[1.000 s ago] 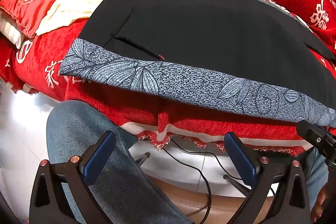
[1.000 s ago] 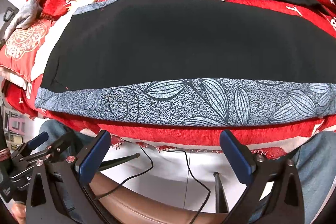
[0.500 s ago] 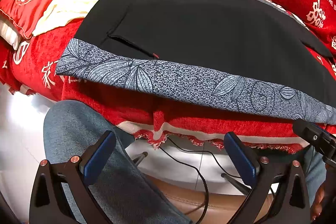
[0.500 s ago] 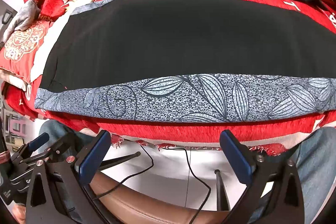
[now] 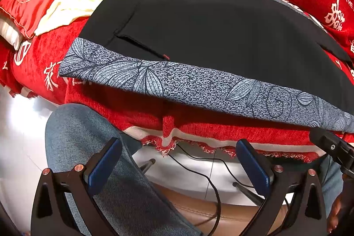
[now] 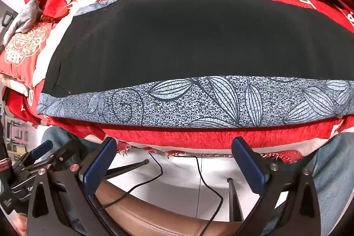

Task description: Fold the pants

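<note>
Lying flat beyond both spread tongs (image 5: 177,165), pants (image 5: 210,25)

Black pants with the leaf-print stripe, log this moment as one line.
black pants with grey leaf-print side stripe: flat on red blanket | left hand-held gripper: open, clear | right hand-held gripper: open, clear

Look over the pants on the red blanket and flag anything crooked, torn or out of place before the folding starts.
Nothing stands out. The black pants lie flat on the red blanket, the leaf-print side stripe smooth along the near edge. The two legs part slightly at the far right, no real fault. Both the left gripper and right gripper hang open, short of the cloth.
</note>
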`<state>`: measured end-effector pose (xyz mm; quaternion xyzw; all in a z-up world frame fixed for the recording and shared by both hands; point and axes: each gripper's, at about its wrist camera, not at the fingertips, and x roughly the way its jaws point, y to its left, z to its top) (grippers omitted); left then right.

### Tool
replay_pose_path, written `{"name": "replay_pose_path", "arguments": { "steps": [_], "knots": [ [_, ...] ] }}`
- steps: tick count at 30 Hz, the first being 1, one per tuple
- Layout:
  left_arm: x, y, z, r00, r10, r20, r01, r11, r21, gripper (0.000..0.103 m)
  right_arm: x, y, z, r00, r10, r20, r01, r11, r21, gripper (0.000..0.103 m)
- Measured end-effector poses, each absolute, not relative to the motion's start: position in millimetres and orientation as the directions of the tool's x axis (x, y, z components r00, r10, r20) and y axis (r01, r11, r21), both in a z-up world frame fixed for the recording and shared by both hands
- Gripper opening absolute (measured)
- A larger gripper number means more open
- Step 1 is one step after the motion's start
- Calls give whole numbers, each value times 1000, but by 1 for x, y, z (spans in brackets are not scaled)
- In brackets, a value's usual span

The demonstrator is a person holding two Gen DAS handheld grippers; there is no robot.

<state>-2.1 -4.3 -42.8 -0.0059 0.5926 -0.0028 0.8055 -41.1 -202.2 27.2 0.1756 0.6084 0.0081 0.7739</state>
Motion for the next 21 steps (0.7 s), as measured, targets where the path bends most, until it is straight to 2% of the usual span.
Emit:
{"name": "replay_pose_path", "arguments": {
  "steps": [21],
  "knots": [
    [2,-6,-45,290,2,-957,-4,1000,1,103,-39,-201,23,242,210,-947,200,945,260,103]
  ]
}}
